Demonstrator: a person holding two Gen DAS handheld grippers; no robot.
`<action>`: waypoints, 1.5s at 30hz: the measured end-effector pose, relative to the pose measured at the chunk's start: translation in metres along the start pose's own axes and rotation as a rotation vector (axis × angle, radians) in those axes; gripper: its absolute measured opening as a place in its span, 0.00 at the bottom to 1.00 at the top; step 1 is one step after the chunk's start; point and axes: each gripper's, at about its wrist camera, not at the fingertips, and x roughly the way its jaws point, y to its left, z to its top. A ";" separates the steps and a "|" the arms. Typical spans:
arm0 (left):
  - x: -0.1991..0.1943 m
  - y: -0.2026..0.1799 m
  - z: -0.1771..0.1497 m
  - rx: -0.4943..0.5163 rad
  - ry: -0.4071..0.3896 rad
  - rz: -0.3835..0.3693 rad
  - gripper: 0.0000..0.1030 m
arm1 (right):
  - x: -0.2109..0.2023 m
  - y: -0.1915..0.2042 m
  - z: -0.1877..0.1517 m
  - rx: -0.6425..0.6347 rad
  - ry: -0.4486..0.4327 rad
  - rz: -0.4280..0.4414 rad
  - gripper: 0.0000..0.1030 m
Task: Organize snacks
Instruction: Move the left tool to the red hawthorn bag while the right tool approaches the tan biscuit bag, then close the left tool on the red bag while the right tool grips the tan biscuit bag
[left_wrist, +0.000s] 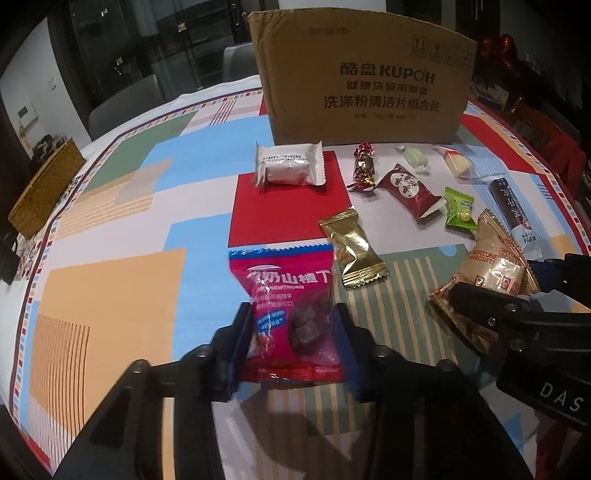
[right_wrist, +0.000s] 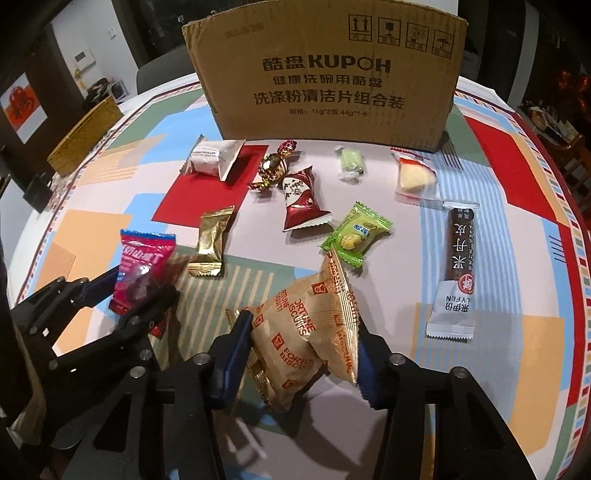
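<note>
My left gripper (left_wrist: 291, 325) is shut on a pink hawthorn snack packet (left_wrist: 291, 306), held just above the table; both show in the right wrist view, the gripper (right_wrist: 136, 288) and the packet (right_wrist: 142, 266). My right gripper (right_wrist: 303, 343) is shut on a tan fortune biscuit packet (right_wrist: 306, 328), which also shows in the left wrist view (left_wrist: 491, 273). A cardboard box (right_wrist: 325, 77) stands upright at the back. Loose snacks lie in front of it: a white packet (right_wrist: 214, 158), a gold packet (right_wrist: 210, 240), a dark red packet (right_wrist: 301, 199), a green packet (right_wrist: 354, 236).
A brown-and-white stick packet (right_wrist: 458, 266) lies at the right, with a clear-wrapped cake (right_wrist: 415, 179), a pale green sweet (right_wrist: 352, 164) and a foil-wrapped sweet (right_wrist: 275, 166) near the box. A woven basket (right_wrist: 85, 136) sits at the table's left edge. Chairs stand behind the table.
</note>
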 end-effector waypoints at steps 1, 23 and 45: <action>-0.001 0.000 0.000 0.004 -0.002 0.000 0.37 | 0.000 0.000 0.000 -0.001 -0.002 0.000 0.48; -0.035 -0.003 0.012 0.012 -0.048 0.024 0.32 | -0.036 -0.019 0.011 0.045 -0.111 -0.024 0.45; -0.084 0.002 0.081 -0.003 -0.150 -0.024 0.32 | -0.108 -0.039 0.063 0.038 -0.325 -0.104 0.45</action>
